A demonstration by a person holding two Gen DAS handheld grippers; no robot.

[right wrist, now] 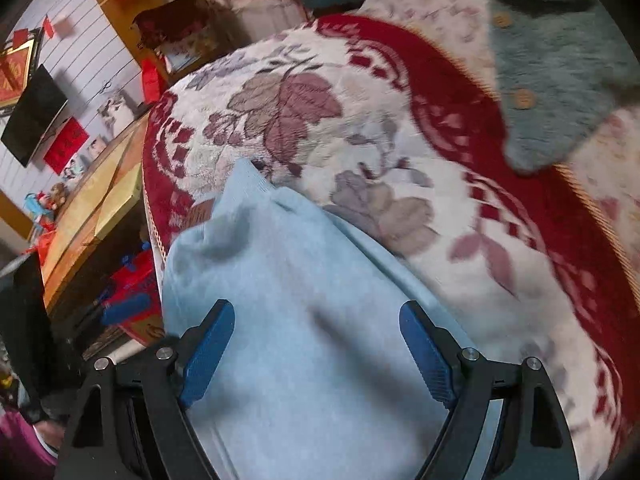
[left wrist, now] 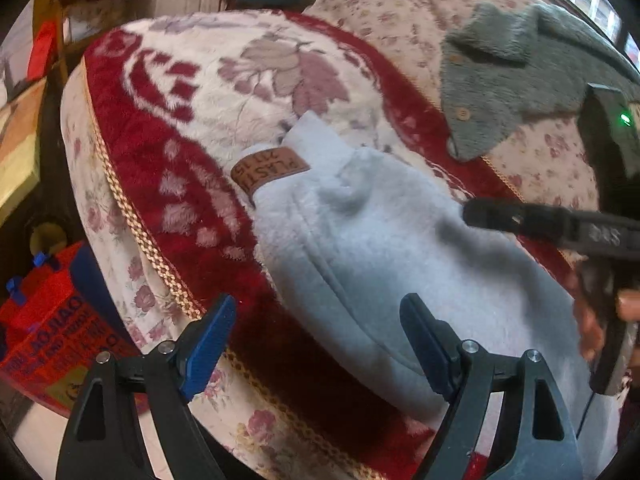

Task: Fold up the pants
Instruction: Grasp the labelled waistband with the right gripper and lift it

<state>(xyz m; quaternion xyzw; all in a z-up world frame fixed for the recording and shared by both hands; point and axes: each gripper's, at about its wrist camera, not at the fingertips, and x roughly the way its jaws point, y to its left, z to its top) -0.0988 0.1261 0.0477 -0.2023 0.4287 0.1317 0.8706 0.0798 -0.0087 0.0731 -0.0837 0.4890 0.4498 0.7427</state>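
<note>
Light blue fleece pants (left wrist: 400,248) lie folded on a red and white floral blanket (left wrist: 192,92), with a brown leather label (left wrist: 272,170) at the far end. My left gripper (left wrist: 318,320) is open and empty, above the near left edge of the pants. The right gripper's black finger (left wrist: 540,220) reaches in from the right over the pants. In the right wrist view, my right gripper (right wrist: 316,328) is open and empty, hovering over the pants (right wrist: 288,300).
A grey fleece garment with buttons (left wrist: 512,80) lies at the far right on a floral bedsheet (left wrist: 400,0); it also shows in the right wrist view (right wrist: 560,60). A red box (left wrist: 48,320) sits on the floor at left. A wooden table (right wrist: 92,208) and a dark screen (right wrist: 34,114) stand at left.
</note>
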